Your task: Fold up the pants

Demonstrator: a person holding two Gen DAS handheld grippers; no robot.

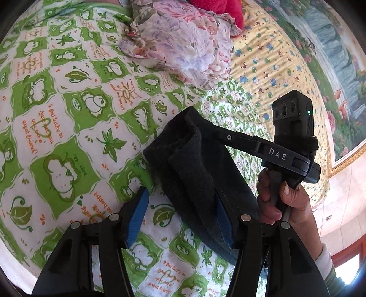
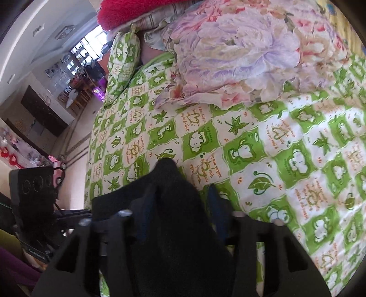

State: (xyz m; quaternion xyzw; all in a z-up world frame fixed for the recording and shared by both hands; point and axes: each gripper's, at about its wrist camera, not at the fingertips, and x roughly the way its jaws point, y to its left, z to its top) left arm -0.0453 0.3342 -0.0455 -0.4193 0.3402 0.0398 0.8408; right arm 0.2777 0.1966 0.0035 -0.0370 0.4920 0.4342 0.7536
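The black pants (image 1: 194, 164) hang bunched above the green-and-white quilt (image 1: 68, 114). In the left wrist view my left gripper (image 1: 181, 216) is open, its blue pads (image 1: 137, 219) spread wide; the right pad touches the pants' lower edge without gripping. My right gripper (image 1: 201, 130) comes in from the right and is shut on the pants' upper edge. In the right wrist view the pants (image 2: 173, 205) fill the space between the fingers of my right gripper (image 2: 178, 201) and hide the pads.
A floral blanket (image 1: 183, 41) and a red towel (image 1: 217, 9) are heaped at the far side of the bed. A yellow printed sheet (image 1: 274, 57) lies to the right. The bed's left edge and the floor (image 2: 77, 128) show in the right wrist view.
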